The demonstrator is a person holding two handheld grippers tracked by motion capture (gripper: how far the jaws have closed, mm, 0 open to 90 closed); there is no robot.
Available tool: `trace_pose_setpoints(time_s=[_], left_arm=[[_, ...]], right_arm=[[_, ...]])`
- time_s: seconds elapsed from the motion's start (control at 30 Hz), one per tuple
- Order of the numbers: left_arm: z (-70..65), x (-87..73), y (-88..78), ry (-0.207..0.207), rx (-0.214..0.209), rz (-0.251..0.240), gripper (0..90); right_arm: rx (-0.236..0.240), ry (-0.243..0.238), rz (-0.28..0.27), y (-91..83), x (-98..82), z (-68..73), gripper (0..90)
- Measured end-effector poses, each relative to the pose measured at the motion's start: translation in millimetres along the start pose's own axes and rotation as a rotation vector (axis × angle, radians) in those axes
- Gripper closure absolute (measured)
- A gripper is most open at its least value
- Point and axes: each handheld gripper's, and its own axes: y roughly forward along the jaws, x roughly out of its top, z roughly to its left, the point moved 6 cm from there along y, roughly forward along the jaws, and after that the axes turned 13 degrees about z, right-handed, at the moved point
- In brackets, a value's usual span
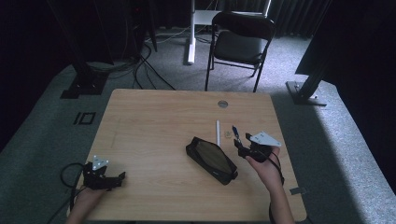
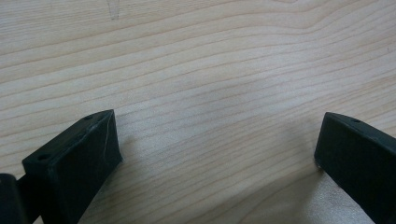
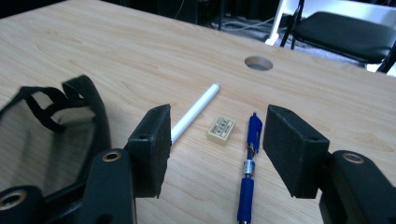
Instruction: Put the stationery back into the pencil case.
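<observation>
On the right half of the desk (image 1: 154, 121), just ahead of the right gripper (image 1: 243, 144), lie three small things side by side: a blue pen (image 3: 248, 163), a pale yellow eraser (image 3: 221, 129) and a white marker (image 3: 195, 112). From the right gripper view the pen lies between the two fingers (image 3: 152, 144) and beyond them, its dark blue barrel banded with a silver ring, its clip end pointing away. Those fingers stand partly apart and press on nothing; neither pad touches the pen. The eraser is a small block with a printed label, lying just beside the pen's far end, apart from it. The marker is a plain white stick lying at a slant, its near end hidden behind the left-hand finger.

Near the right gripper, toward the desk's middle, lies a black pencil case (image 1: 211, 159) with a mesh panel and a dark rim. Through the mesh only the wood grain shows, so what it contains cannot be told.

Well apart, at the near left corner, the left gripper (image 1: 116, 177) rests low over the desk, its fingers (image 2: 79, 163) spread wide with bare wood between them. A round cable hole (image 1: 222, 103) sits near the far edge.
</observation>
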Motion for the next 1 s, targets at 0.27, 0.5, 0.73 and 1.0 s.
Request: trace_pose_setpoints(time_s=[0.27,0.5,0.73,1.0], left_arm=[[0.0,0.0,0.0,0.0,0.0,0.0,0.4],[0.0,0.0,0.0,0.0,0.0,0.0,0.4],[0.0,0.0,0.0,0.0,0.0,0.0,0.4],[0.0,0.0,0.0,0.0,0.0,0.0,0.4]], right_arm=[[-0.016,0.041,0.036,18.5,-6.5,-12.0,41.1],[-0.025,0.072,0.061,32.8,-10.2,-20.7,41.9],[-0.03,0.082,0.103,46.0,-14.2,-26.7,39.6],[-0.042,0.082,0.147,61.3,-20.5,-28.8,38.0]])
